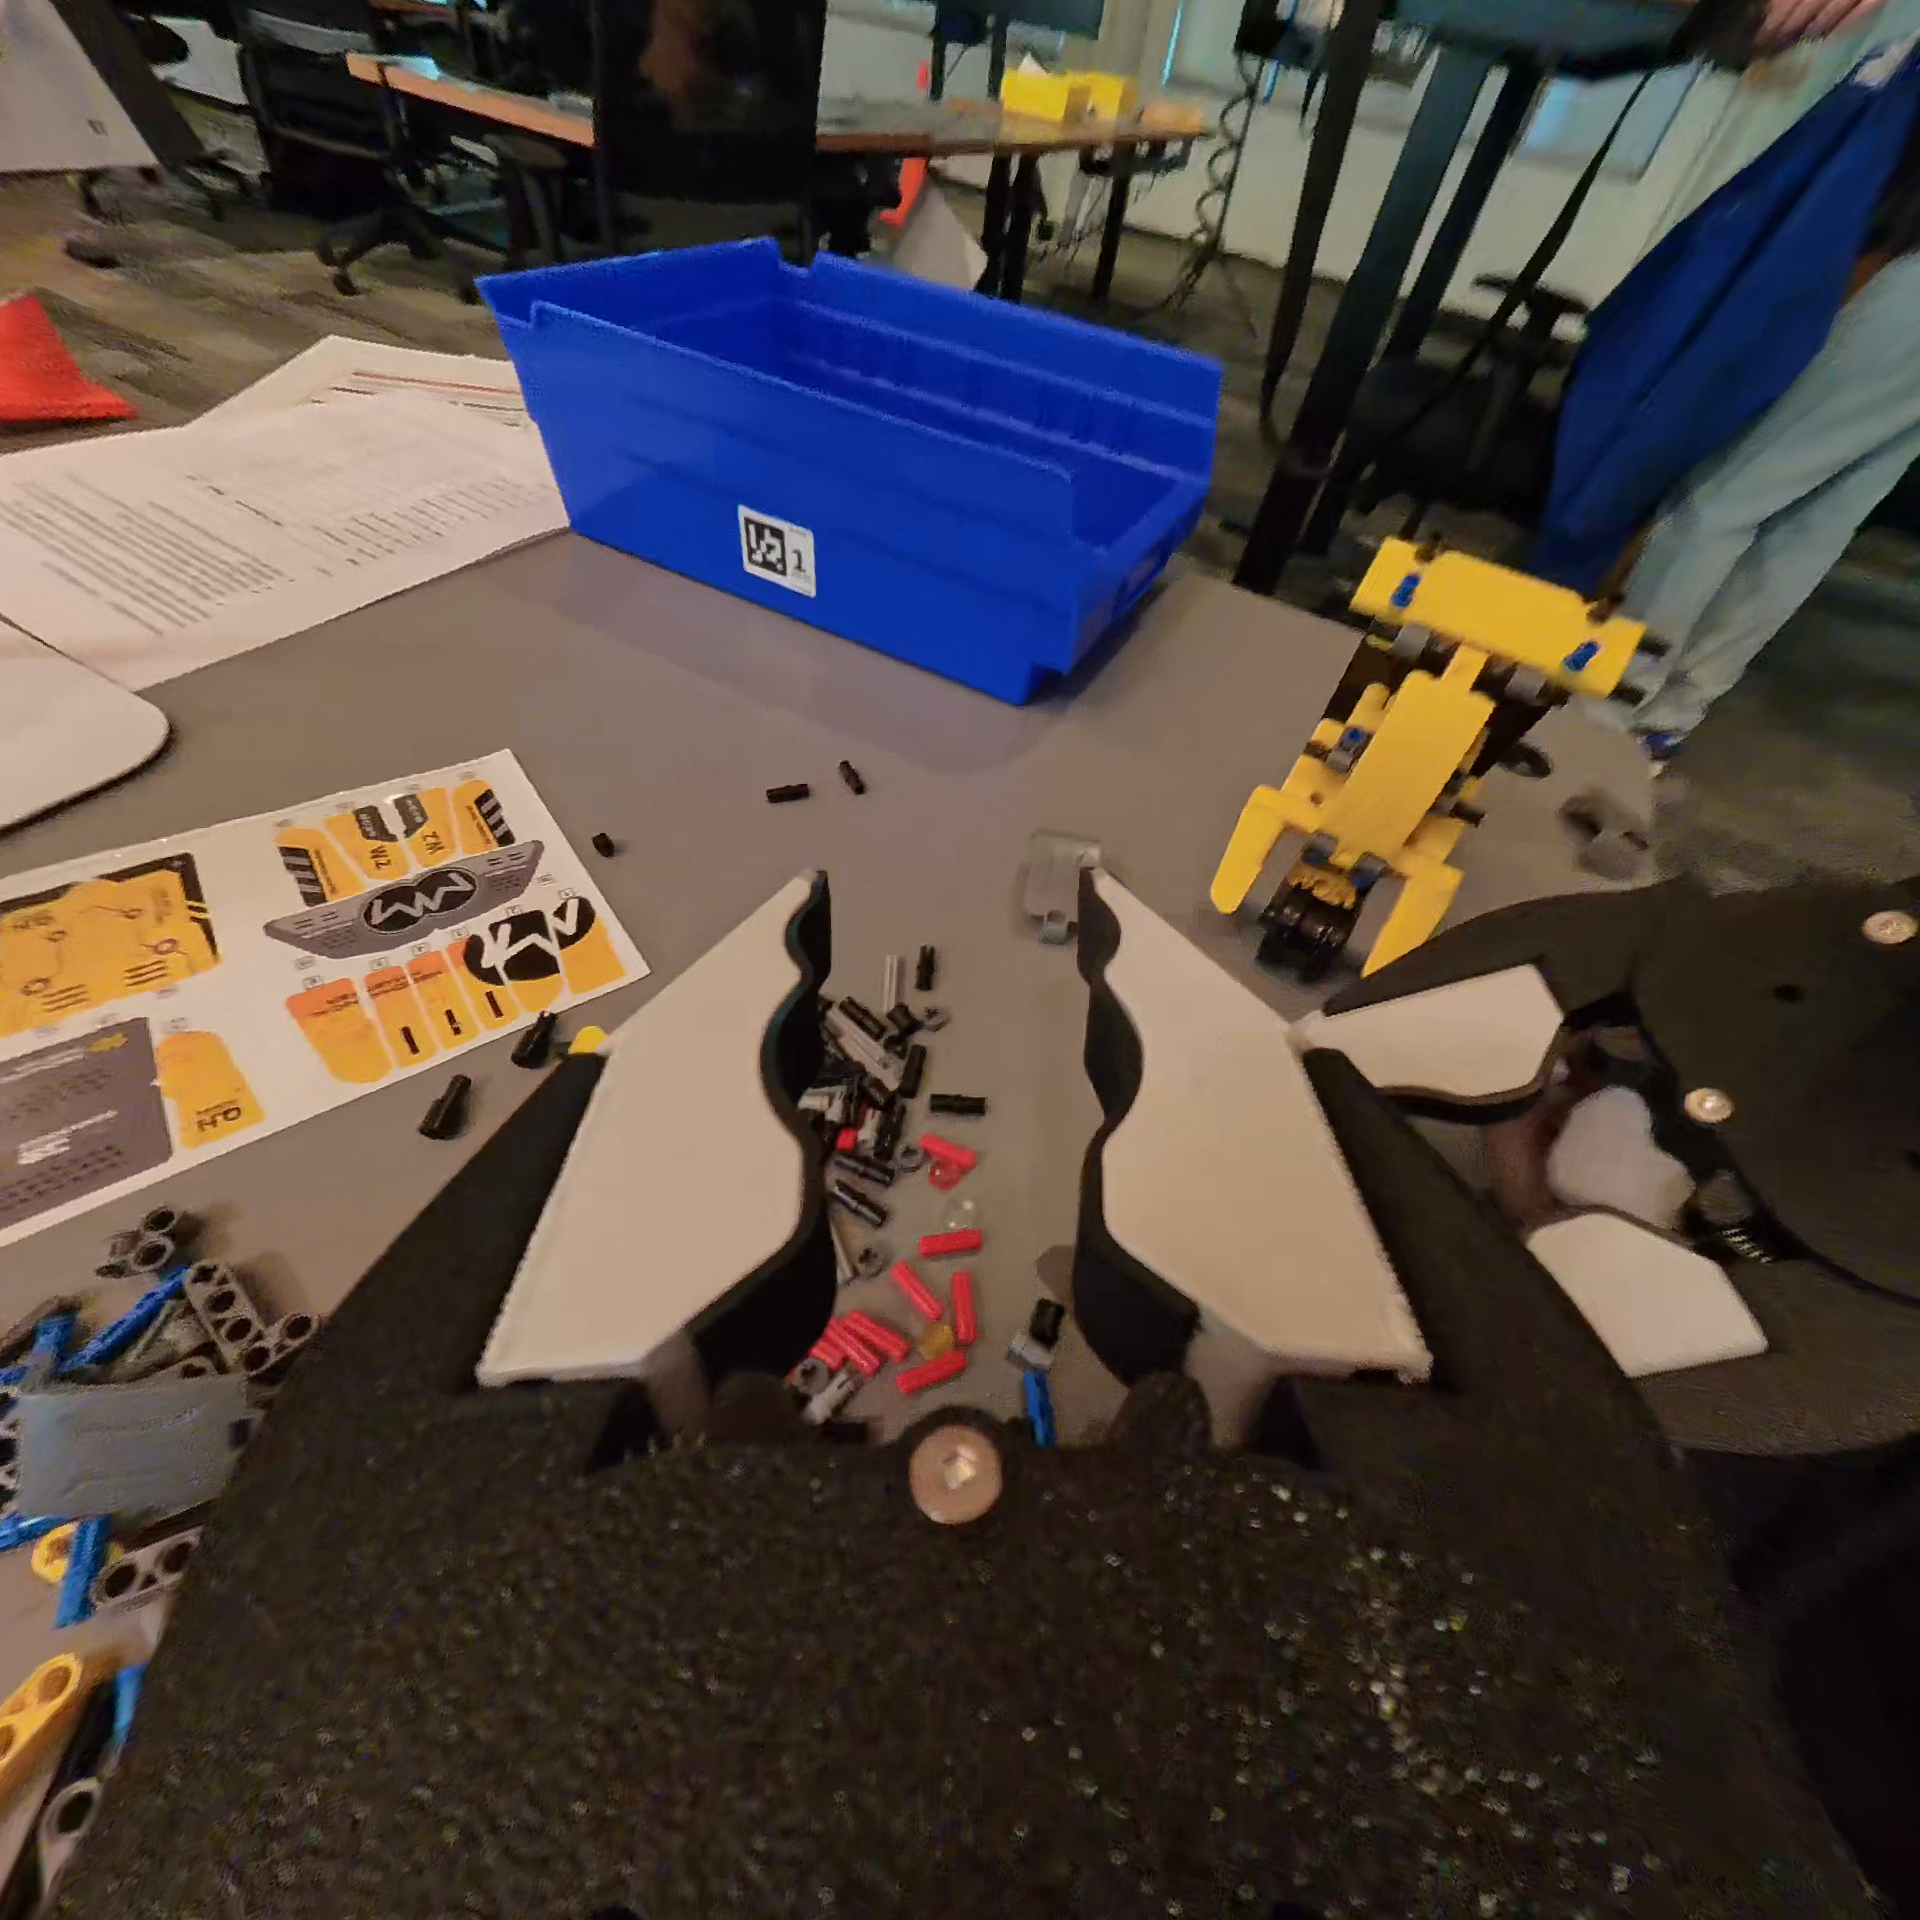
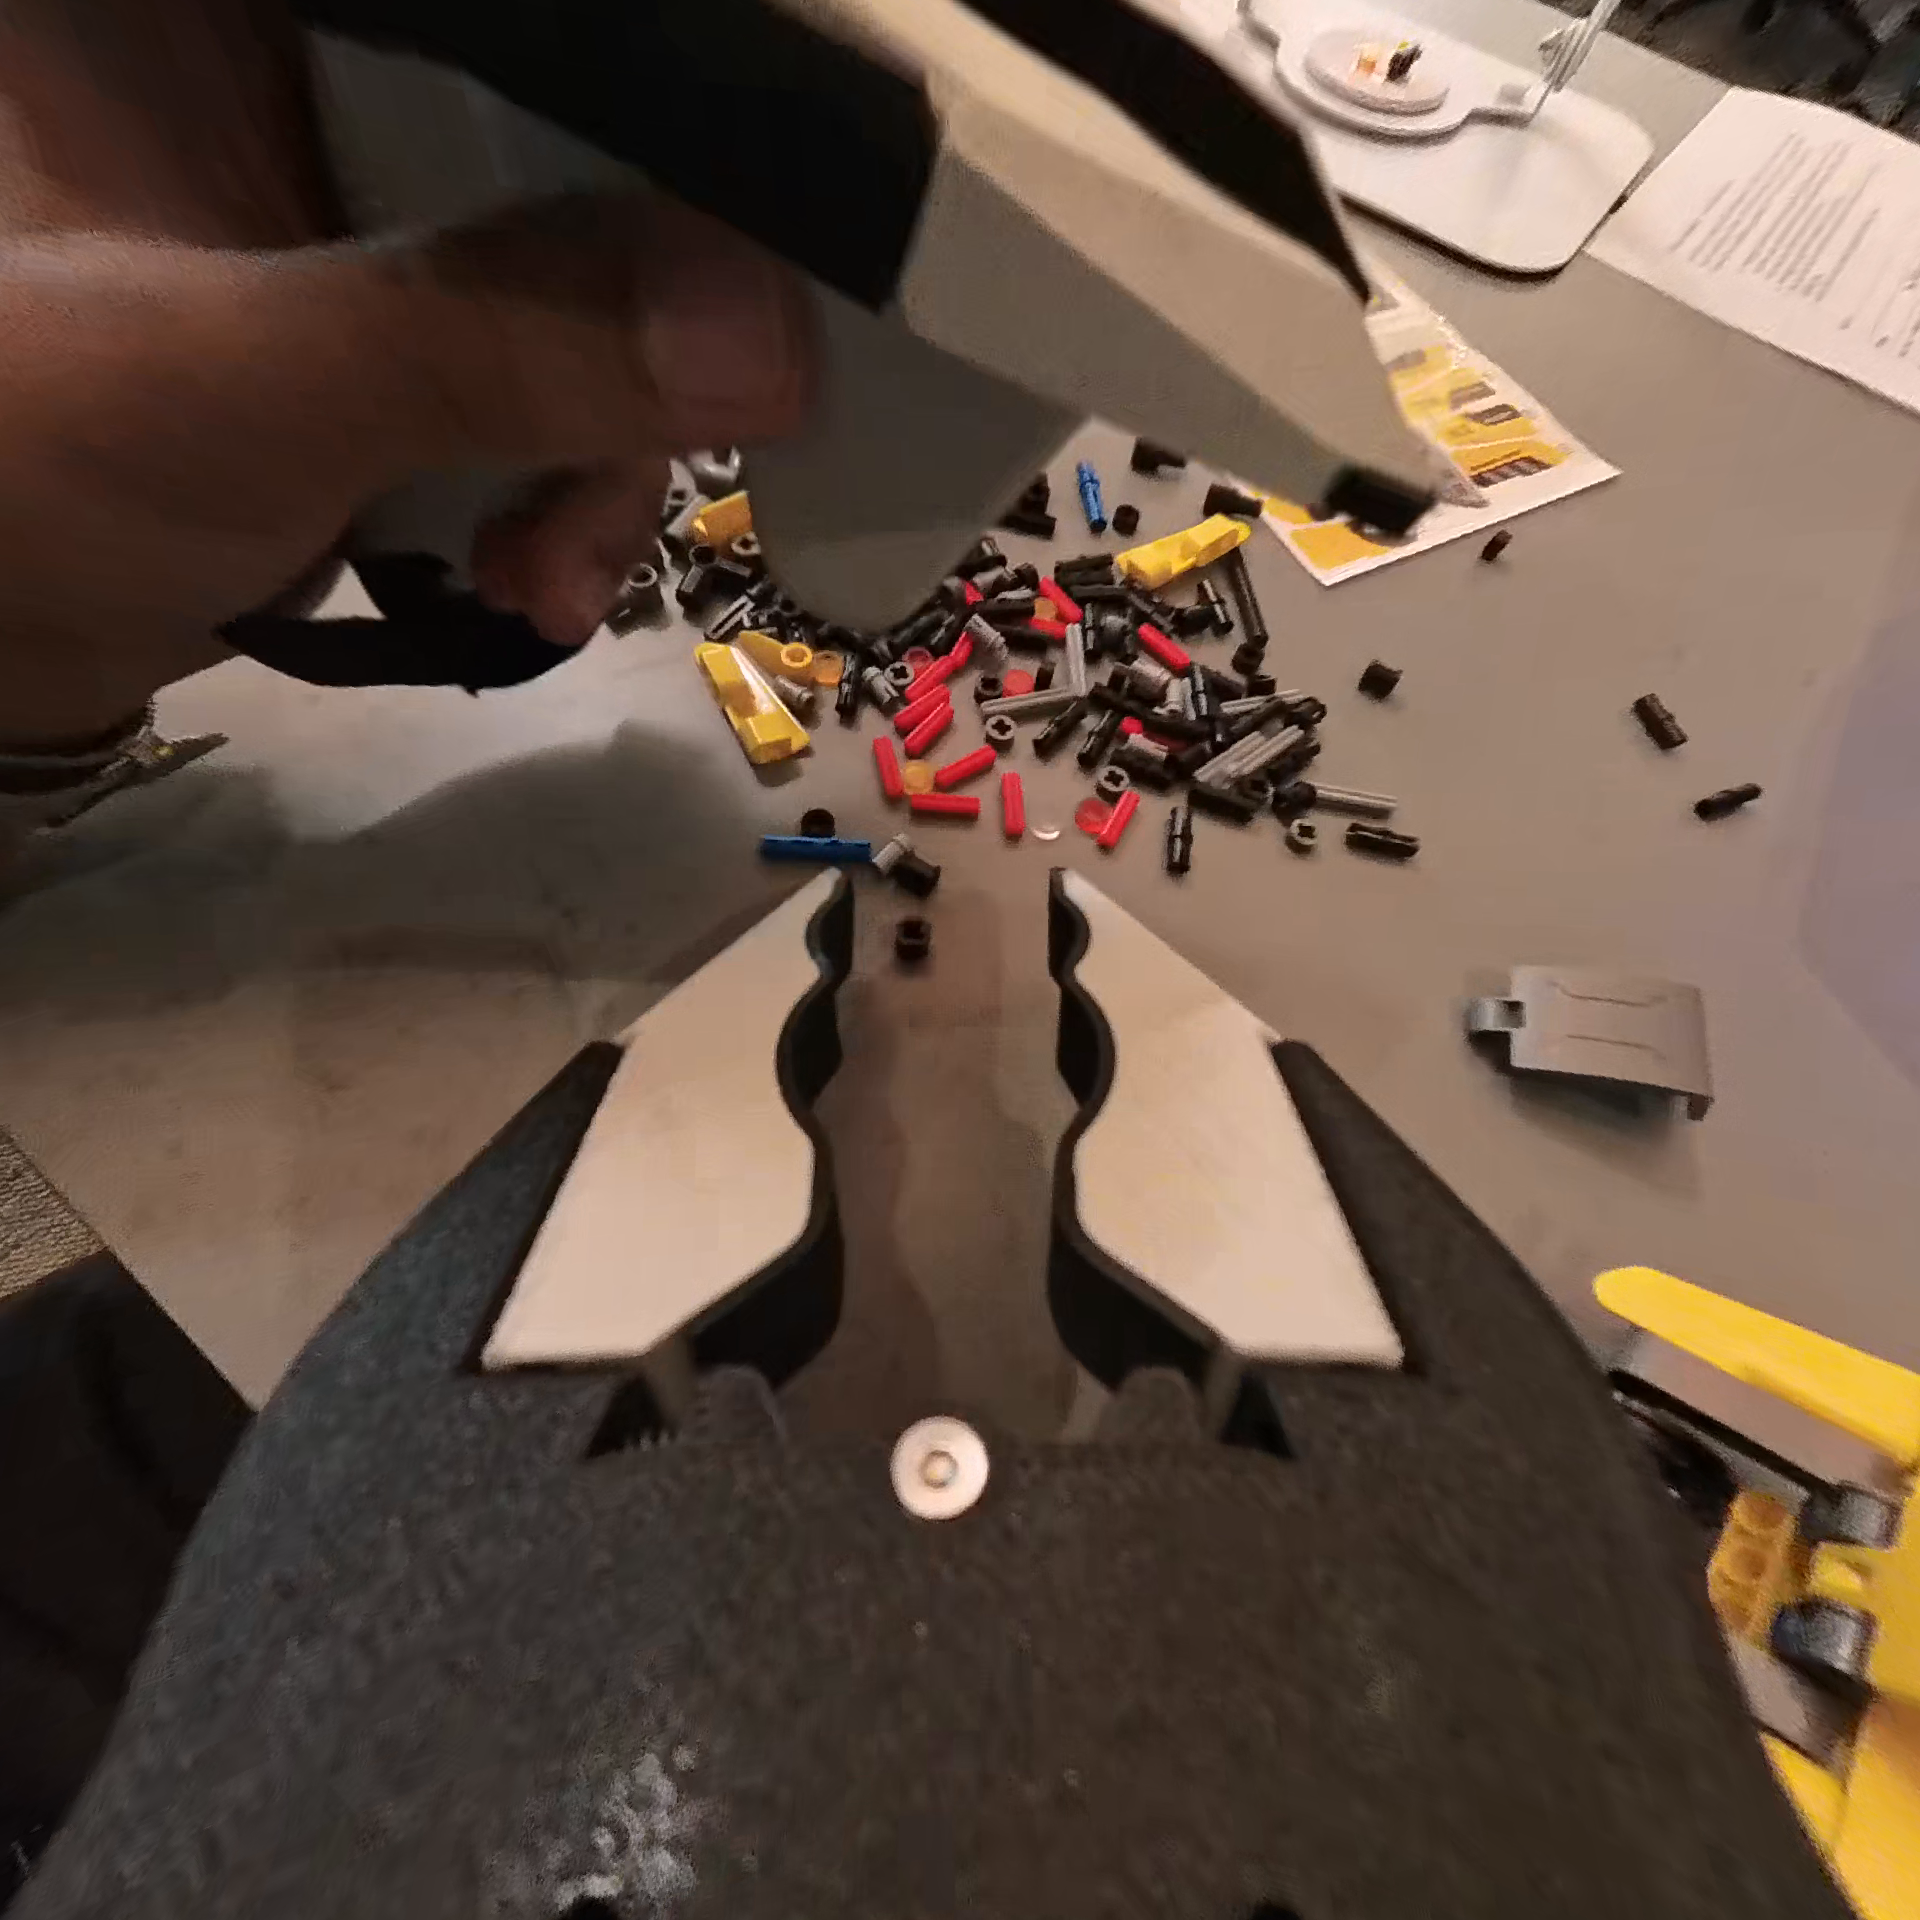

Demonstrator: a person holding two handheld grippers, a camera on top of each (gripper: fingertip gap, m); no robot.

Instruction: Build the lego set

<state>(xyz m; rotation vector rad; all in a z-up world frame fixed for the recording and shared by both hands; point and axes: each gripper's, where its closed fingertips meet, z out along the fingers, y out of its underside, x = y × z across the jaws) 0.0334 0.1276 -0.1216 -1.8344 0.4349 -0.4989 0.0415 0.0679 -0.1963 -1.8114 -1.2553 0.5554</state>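
Left wrist view cuts off the loose beams (image 1: 156, 1340) at its left edge, and the left tool's (image 1: 954, 883) own black body hides the near desk (image 1: 675, 707). That tool is spread wide and grips nothing; its fingers straddle a heap of small black and red pins (image 1: 894, 1143), hanging above them, though whether the tips touch the desk is unclear. A grey panel piece (image 1: 1055, 883) lies just beside its right fingertip. Beyond stand a blue bin (image 1: 852, 436) and, to the right, a yellow brick-built model (image 1: 1382, 769); a sticker sheet (image 1: 312, 966) lies at the left. The right tool (image 1: 1455, 1023) shows only partly at the right edge. In the right wrist view, blurred, the right tool (image 2: 945, 883) is likewise released and empty, its tips just short of the pin heap (image 2: 1091, 707), with a single black pin (image 2: 912, 935) between them. A blurred hand (image 2: 312, 416) and the left tool's fingers (image 2: 1143, 291) cover the heap's far side.
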